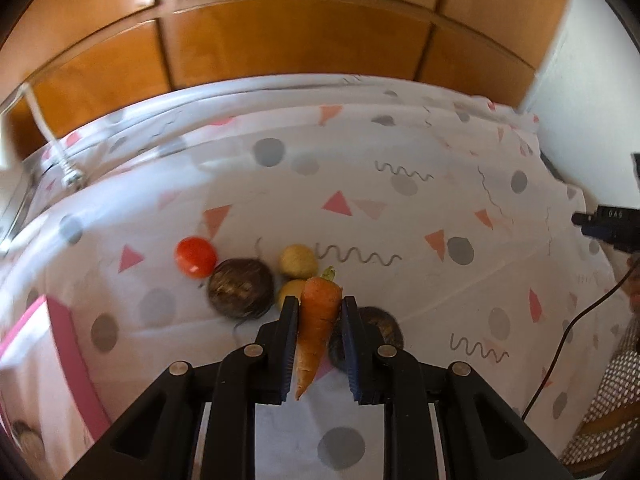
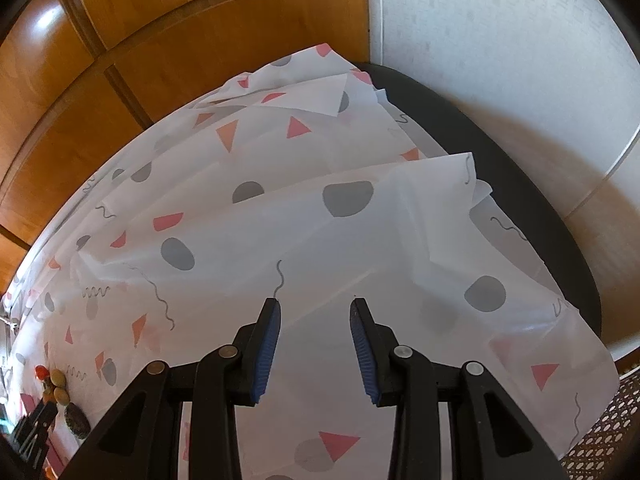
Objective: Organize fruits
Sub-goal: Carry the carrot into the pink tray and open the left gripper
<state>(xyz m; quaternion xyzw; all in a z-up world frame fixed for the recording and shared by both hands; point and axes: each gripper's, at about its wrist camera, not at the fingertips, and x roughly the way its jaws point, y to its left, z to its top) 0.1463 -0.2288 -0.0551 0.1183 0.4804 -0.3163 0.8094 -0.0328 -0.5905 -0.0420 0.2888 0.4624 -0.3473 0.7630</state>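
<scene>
Carrot (image 1: 316, 320) sits pinched in the left gripper (image 1: 319, 304) jaws, above the table's patterned cloth (image 1: 400, 208) — right gripper (image 2: 316, 306) jaws part-open, empty, over bare cloth near its edge.

Home room: wooden wardrobe doors (image 1: 280, 36), wallpapered wall (image 2: 500, 40), patterned cloth (image 1: 400, 208) over table.
</scene>
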